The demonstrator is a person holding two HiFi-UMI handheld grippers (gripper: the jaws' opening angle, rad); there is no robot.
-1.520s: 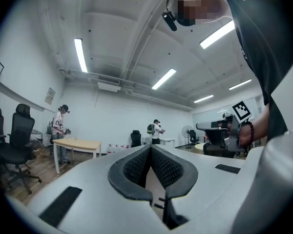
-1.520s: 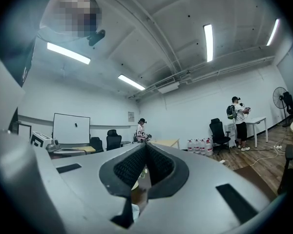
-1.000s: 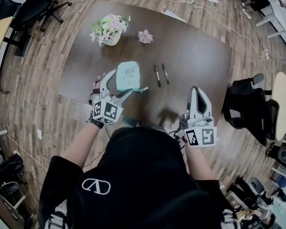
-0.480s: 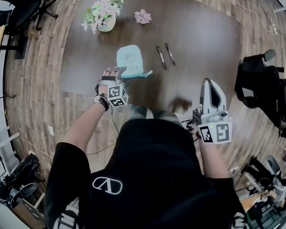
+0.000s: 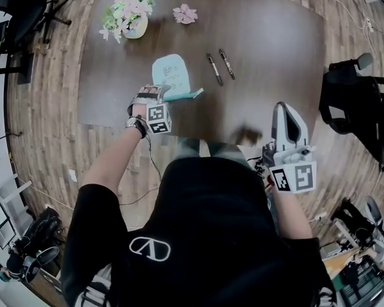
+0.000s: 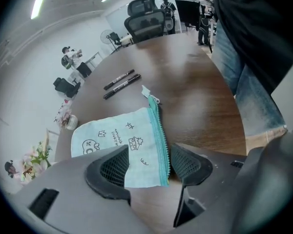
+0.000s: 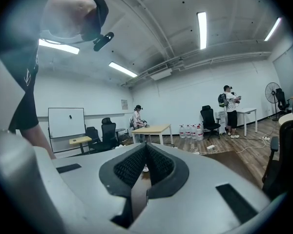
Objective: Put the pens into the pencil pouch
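Pens (image 5: 213, 69) lie outside the pouch (image 5: 171, 75), to its right; my left gripper (image 6: 146, 165) has spread jaws that have just been closing round it, and my right gripper (image 7: 145, 167) is pressed together, empty.

Pouch (image 5: 171, 75) left of 2 pens (image 5: 214, 69), on table (image 5: 275, 43).

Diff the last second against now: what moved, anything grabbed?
The left tongs came down over the near end of the pouch and have been closing, with the pouch between the jaws but not clamped yet. Nothing has been grabbed or released. Unchanged: the right tongs are shut and empty, and the pouch and pens lie on the table.
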